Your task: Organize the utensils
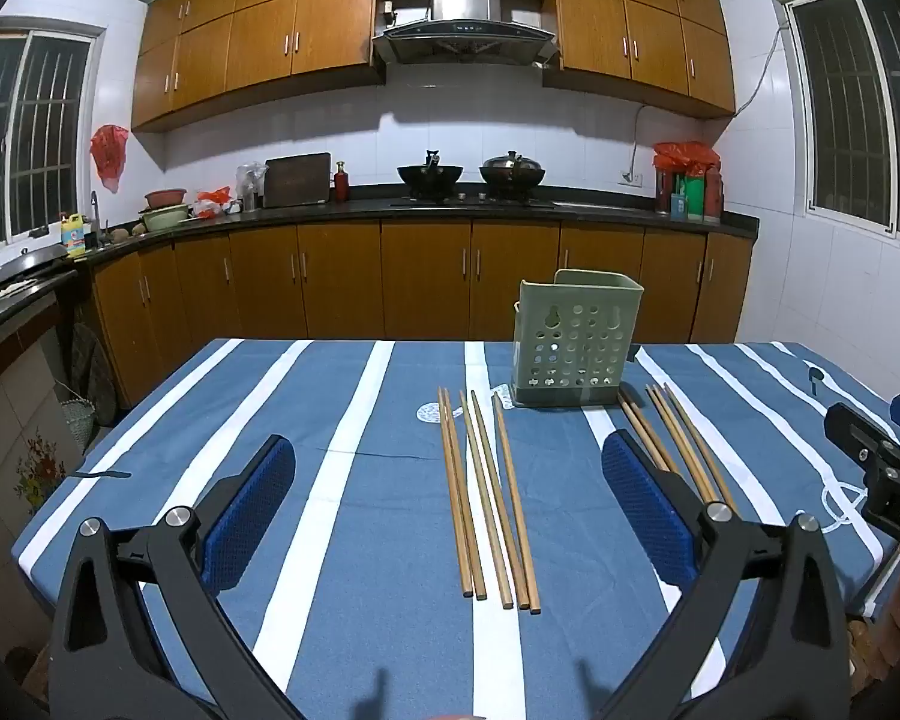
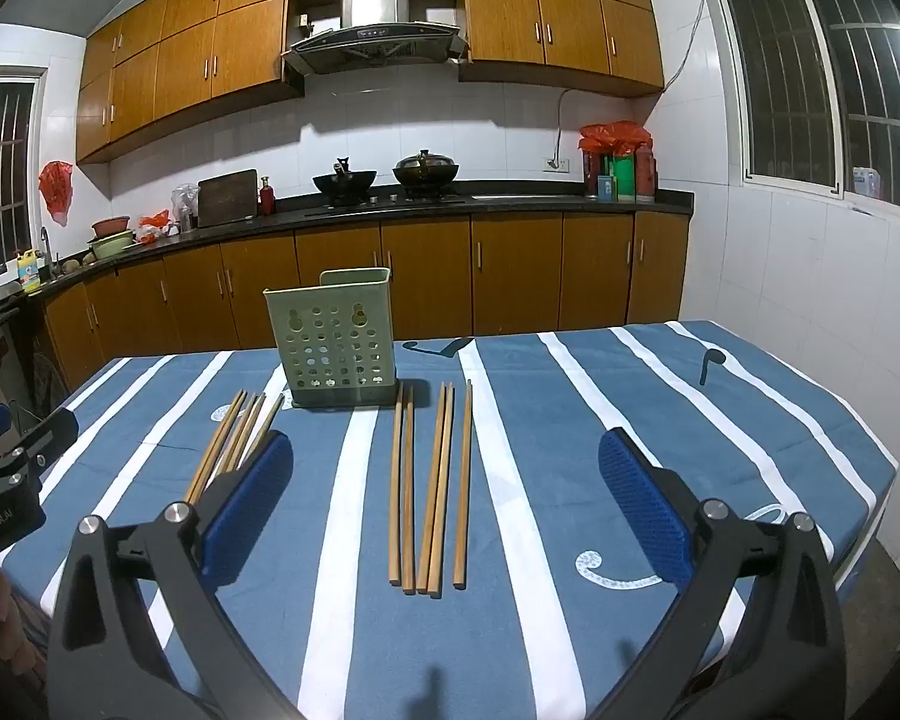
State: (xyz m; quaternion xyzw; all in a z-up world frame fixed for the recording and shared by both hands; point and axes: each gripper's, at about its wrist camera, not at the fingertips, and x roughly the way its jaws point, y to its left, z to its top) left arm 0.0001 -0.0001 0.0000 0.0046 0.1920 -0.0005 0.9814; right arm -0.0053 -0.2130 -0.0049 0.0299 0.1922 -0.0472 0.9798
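Nearest the cameras, both tongs hover above the table with nothing in them. The left tongs stand spread wide, blue pads apart, empty. The right tongs are likewise wide open and empty.

Between the left pads lies a group of five long brown wooden chopsticks, flat on the blue-and-white striped tablecloth, roughly parallel, tips pointing away. A second group of five wooden chopsticks lies between the right pads, in the same attitude. Neither group is touched.

Beyond both groups, just past their far tips, stands the pale green perforated plastic utensil holder, upright on its darker base, open at the top. No utensil shows above its rim.

Assessment: the task appears to be at its outset, no chopstick yet stored. The next move calls for lowering one pair of tongs over a group, closing across the thin shafts, then tipping them upright over the holder's opening.
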